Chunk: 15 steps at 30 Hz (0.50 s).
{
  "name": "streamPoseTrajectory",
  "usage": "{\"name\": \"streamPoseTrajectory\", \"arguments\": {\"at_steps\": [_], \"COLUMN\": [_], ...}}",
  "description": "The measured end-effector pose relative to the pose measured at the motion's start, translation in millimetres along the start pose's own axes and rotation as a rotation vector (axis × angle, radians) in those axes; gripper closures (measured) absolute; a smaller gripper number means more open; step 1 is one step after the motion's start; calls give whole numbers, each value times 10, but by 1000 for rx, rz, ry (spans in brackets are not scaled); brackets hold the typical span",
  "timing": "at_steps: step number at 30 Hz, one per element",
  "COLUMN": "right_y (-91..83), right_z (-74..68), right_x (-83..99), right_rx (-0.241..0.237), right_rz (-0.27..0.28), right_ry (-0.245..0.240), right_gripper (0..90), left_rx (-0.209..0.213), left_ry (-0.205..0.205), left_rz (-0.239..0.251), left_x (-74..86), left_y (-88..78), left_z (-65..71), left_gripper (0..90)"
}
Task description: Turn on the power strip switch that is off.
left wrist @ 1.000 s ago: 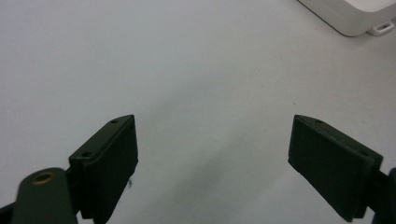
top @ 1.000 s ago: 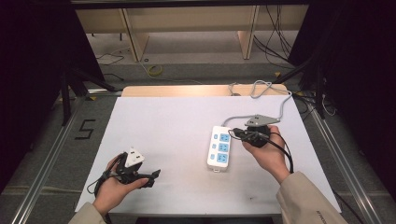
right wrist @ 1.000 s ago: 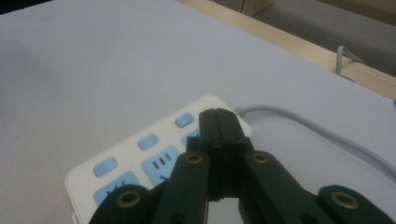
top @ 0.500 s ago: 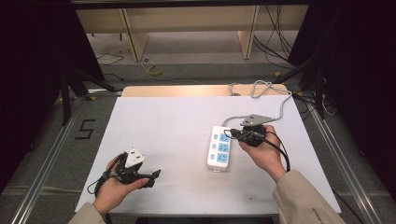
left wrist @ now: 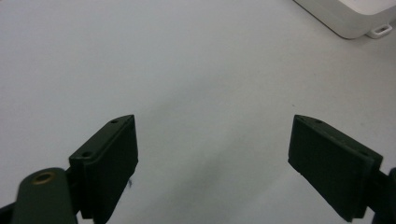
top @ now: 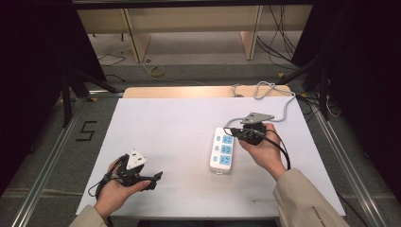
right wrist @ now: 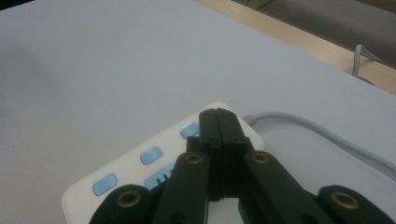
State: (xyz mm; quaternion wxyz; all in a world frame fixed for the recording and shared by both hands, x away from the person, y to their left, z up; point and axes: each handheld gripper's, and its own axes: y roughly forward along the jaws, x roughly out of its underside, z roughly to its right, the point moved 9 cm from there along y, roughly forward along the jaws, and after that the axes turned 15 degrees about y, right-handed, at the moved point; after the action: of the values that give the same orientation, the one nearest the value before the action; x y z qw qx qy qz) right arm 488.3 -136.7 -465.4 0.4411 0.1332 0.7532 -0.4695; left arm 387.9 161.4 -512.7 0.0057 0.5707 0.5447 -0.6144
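A white power strip with blue sockets lies right of centre on the white table. Its grey cable runs off toward the back edge. My right gripper is shut with nothing between the jaws, its tips over the strip's far end. The right gripper view shows the closed tips of the right gripper above the power strip, close to where the cable leaves it. My left gripper rests low at the front left, open and empty. In the left gripper view, the left gripper has its jaws wide apart over bare table.
A corner of the power strip shows far ahead of the left jaws. A wooden strip borders the table's back edge. Metal rails run along both sides, and wooden furniture legs and cables stand on the floor beyond.
My right gripper has edged slightly left, bringing its shut tips further over the strip's far end. The left gripper has stayed put.
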Motion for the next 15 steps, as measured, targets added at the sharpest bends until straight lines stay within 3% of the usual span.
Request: {"name": "streamPoseTrajectory", "arguments": {"at_steps": [15], "right_y": [94], "right_z": [-46], "right_x": [-82], "right_rx": [-14], "right_rz": [-20], "right_ry": [6], "right_gripper": [900], "left_rx": [2], "left_ry": [-2], "left_rz": [2], "left_x": [-1], "left_y": [-1], "left_z": [-3], "left_gripper": [155]}}
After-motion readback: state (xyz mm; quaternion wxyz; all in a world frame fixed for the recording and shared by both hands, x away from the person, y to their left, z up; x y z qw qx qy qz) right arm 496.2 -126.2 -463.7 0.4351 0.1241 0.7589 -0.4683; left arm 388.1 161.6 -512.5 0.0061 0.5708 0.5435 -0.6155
